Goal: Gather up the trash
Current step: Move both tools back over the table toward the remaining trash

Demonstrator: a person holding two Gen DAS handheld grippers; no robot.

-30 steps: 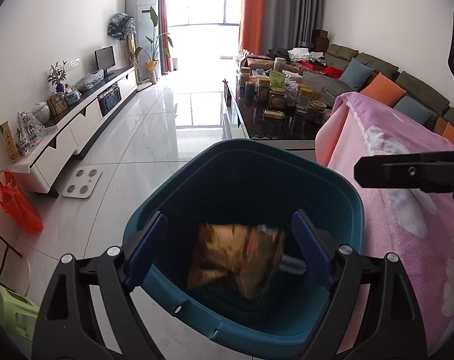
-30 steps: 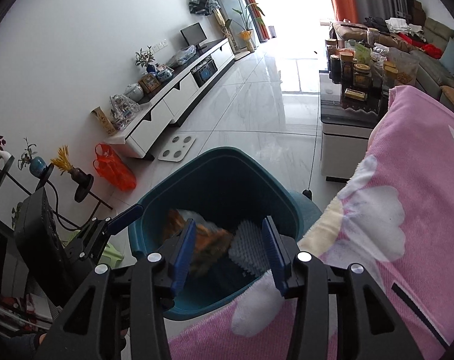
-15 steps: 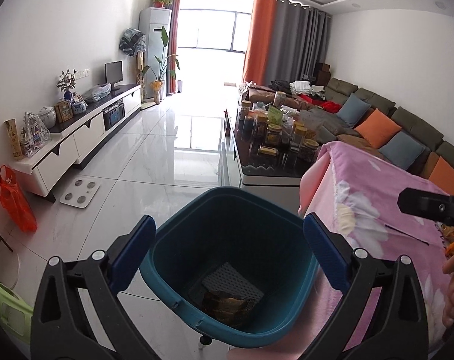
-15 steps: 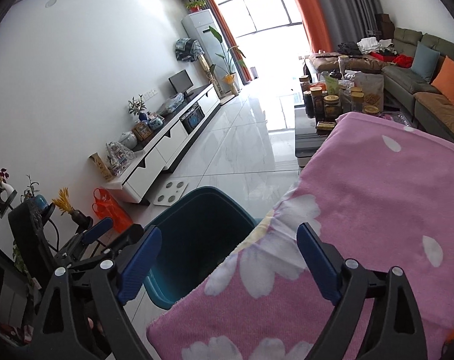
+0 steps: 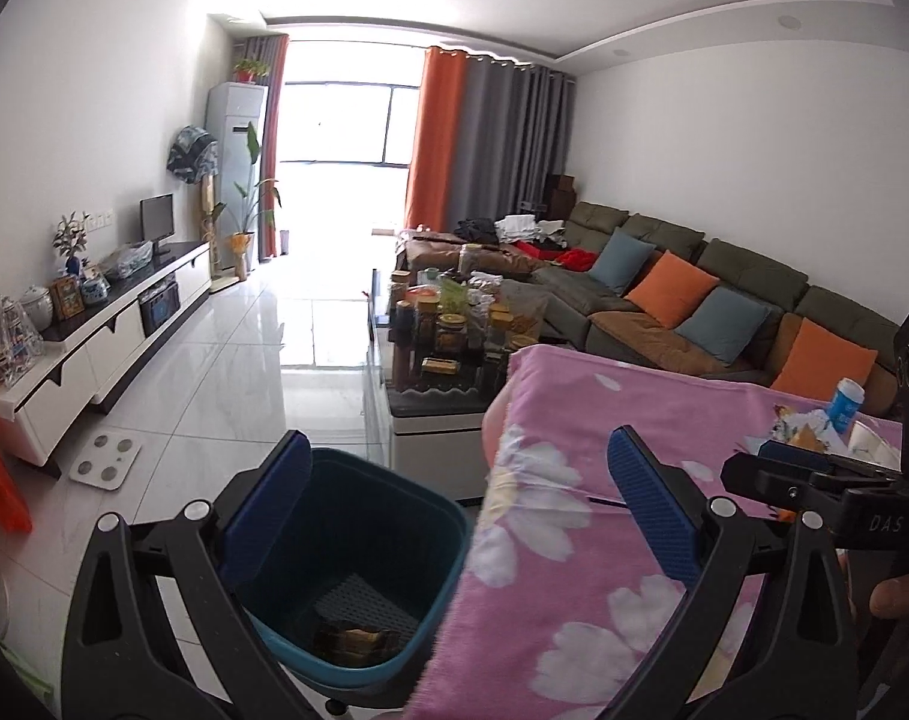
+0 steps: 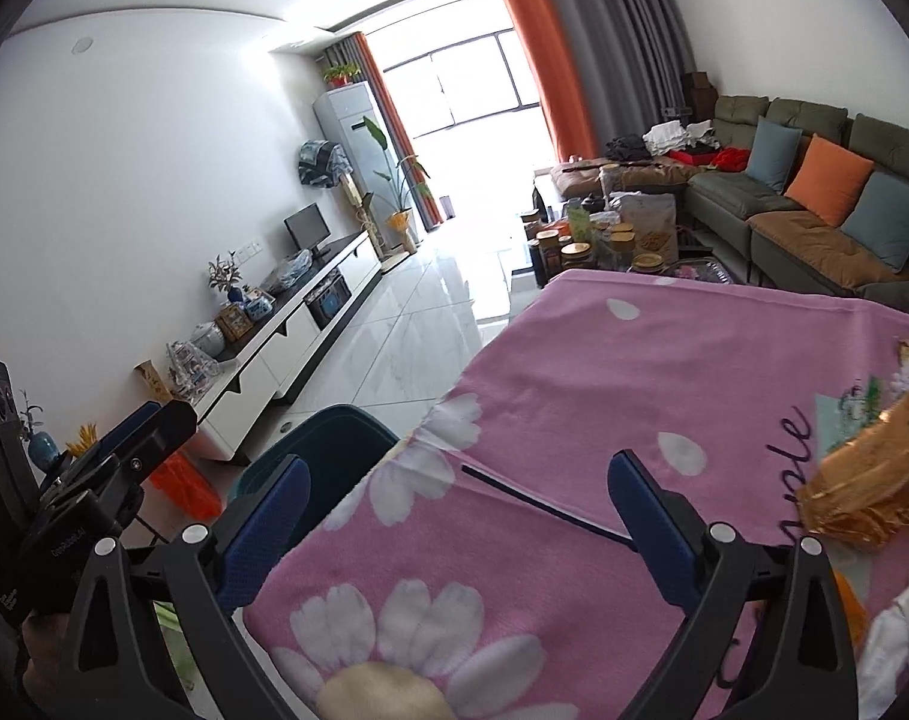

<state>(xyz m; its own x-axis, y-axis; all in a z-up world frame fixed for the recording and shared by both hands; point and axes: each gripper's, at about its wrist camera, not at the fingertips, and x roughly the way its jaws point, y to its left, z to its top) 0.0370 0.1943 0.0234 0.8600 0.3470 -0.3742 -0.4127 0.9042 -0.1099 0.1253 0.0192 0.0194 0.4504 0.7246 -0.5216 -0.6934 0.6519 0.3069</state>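
step: fetch next trash | left gripper [image 5: 454,504] released, empty | right gripper [image 6: 454,510] opening, empty | approach gold wrapper [image 6: 868,480] low, straddle before closing

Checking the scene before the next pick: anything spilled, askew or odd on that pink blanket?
Yes. Trash is strewn at the pink blanket's right edge: a crumpled gold wrapper and paper scraps. No spill visible.
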